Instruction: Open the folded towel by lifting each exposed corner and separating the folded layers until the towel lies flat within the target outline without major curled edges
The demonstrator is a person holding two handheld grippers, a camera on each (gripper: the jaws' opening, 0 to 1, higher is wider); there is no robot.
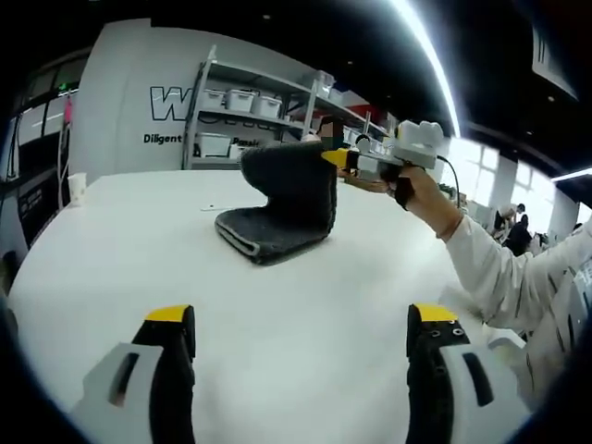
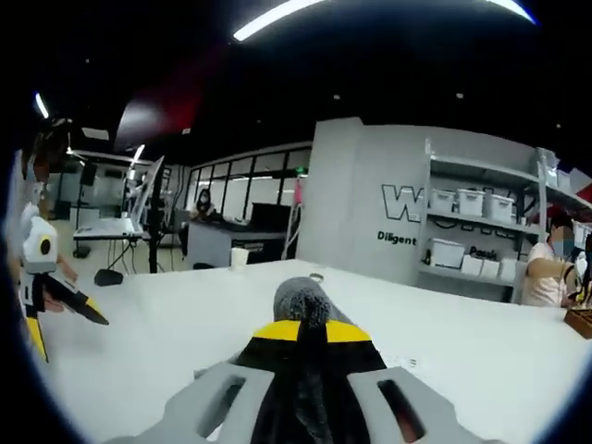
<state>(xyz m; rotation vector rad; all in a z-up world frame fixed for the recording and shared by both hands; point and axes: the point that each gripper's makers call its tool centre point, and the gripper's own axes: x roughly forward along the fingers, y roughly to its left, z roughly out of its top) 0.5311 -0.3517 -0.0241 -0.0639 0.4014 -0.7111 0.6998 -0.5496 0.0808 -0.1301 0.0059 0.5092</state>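
Towel (image 1: pixel 282 199) corner upright in right claw (image 1: pixel 335 157), rest flat on table (image 1: pixel 139 250)

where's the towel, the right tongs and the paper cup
towel (image 1: pixel 277 217): left gripper view, lower folded part lying on the table
right tongs (image 1: pixel 335 157): left gripper view, yellow tips pinching towel
paper cup (image 1: pixel 77 188): left gripper view, cup side

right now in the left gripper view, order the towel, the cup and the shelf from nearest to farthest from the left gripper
1. Towel, mid-table straight ahead, one corner lifted by the right gripper.
2. Cup, at the table's far left edge.
3. Shelf, against the back wall beyond the table.

The left gripper hovers open over the near table.
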